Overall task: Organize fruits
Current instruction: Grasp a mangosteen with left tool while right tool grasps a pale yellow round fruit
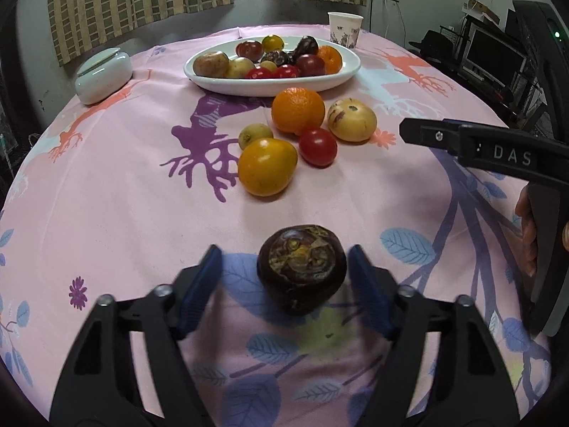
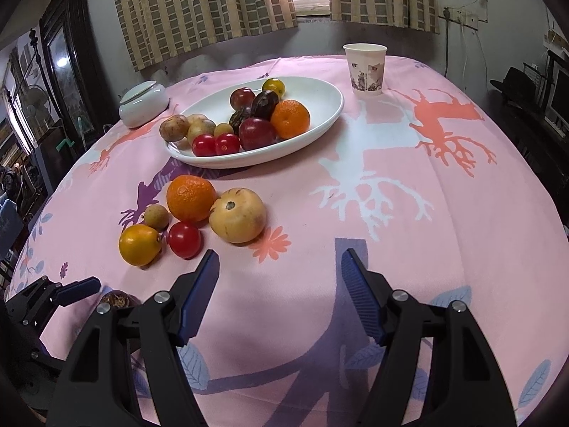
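Note:
A dark purple fruit point(image 1: 302, 270) with a scarred brown top lies on the pink cloth between the fingers of my left gripper point(image 1: 284, 249). A gap shows at the left pad, and the right pad is nearly at the fruit's skin. Beyond it lies a loose cluster: a yellow-orange fruit point(image 1: 266, 166), a red tomato point(image 1: 317, 146), a small tan fruit point(image 1: 255, 135), an orange point(image 1: 298, 109) and a pale yellow fruit point(image 1: 352, 120). The white oval plate point(image 1: 270, 87) behind holds several fruits. My right gripper point(image 2: 281, 253) hovers open over bare cloth, with nothing between its fingers.
A paper cup point(image 1: 345, 28) stands at the far right of the table. A white lidded jar point(image 1: 103, 74) sits far left. A person's hand point(image 1: 528, 235) grips the right gripper's handle. Curtains and a wall lie behind the table; shelves and a monitor stand at right.

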`<state>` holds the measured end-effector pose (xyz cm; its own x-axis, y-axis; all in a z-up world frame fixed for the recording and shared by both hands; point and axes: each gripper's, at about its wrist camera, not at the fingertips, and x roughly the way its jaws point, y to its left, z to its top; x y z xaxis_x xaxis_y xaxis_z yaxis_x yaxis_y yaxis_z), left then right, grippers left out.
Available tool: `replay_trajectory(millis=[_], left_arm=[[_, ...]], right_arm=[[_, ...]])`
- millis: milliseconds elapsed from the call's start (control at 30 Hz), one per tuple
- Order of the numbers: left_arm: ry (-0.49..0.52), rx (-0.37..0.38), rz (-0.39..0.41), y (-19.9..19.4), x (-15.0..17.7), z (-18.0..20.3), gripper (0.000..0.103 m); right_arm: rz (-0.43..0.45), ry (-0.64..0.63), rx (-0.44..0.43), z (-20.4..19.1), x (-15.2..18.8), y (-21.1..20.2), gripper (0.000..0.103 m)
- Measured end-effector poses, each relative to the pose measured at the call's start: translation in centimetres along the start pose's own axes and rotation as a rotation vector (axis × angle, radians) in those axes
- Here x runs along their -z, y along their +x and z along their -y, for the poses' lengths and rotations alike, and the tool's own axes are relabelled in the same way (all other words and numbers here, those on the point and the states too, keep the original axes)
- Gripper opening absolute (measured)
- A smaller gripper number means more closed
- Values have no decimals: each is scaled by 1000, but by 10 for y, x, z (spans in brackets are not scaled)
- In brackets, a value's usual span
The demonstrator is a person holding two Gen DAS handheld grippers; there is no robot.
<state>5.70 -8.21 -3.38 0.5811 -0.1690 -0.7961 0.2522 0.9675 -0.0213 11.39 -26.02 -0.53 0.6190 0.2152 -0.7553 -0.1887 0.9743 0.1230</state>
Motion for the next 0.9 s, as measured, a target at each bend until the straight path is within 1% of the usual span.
replay_trajectory(millis=[33, 167, 267, 400, 500, 600, 667, 767, 900], left_arm=[[0, 4, 12, -1, 0, 0, 48], [1, 4, 13, -2, -3, -1, 47], [-15, -26, 61, -11, -9, -9, 47], [-63, -40, 81, -16, -14, -25, 47], [-58, -62, 101, -19, -15, -29, 47], [-62, -49, 107, -21, -15, -32, 47], [-64, -43, 101, -20, -15, -33, 47], [-78, -31, 97, -20, -16, -36, 47], [-121, 3, 76, -18, -17, -43, 47]], right_arm=[[2, -1, 0, 0, 0, 0, 71], [7, -8, 9, -1, 0, 0, 71], [5, -5, 11, 0, 1, 1, 71], [-10, -13, 18, 0, 4, 6, 71], [-17, -46, 28, -5, 6, 11, 71], [-46, -82, 39, -12, 9, 19, 71], [-54, -82, 21, -15, 7, 21, 71], [-68, -65, 30, -16, -3, 26, 71], [-104, -88, 55, -23, -17, 44, 71]])
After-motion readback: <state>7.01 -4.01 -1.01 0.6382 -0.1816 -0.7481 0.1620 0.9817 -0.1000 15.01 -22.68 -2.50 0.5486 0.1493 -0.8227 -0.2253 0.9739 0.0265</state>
